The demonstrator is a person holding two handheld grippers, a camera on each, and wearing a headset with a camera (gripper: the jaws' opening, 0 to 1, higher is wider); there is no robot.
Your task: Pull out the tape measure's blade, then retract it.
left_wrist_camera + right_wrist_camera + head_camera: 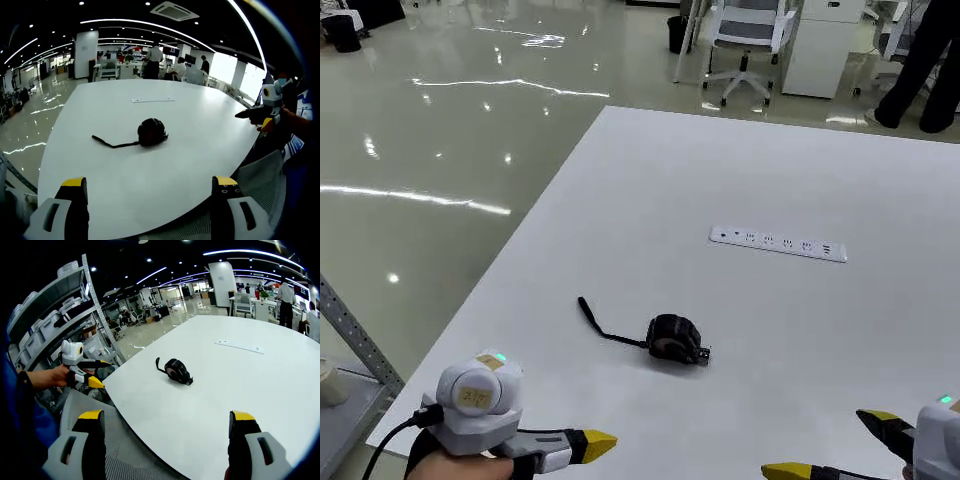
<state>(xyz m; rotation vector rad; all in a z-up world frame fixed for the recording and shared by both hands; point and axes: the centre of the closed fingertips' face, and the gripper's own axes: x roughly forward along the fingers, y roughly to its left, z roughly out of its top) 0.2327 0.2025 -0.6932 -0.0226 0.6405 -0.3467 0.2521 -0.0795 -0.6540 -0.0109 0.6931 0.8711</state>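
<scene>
Currently your tape measure (674, 339) lies on its side near the middle of the white table (720, 170). Its blade looks fully wound in, and the hook end faces your right. Its black wrist strap (598, 322) trails off toward your left, flat on the surface. That layout suits a two-handed pull, one gripper pinning the case while the other takes the hook. Your left gripper (150, 182) hangs off the near edge with its jaws spread wide and holds nothing. Your right gripper (167, 416) is equally wide and empty, well short of the case. A white power strip (777, 243) sits beyond, well apart from the tape.
</scene>
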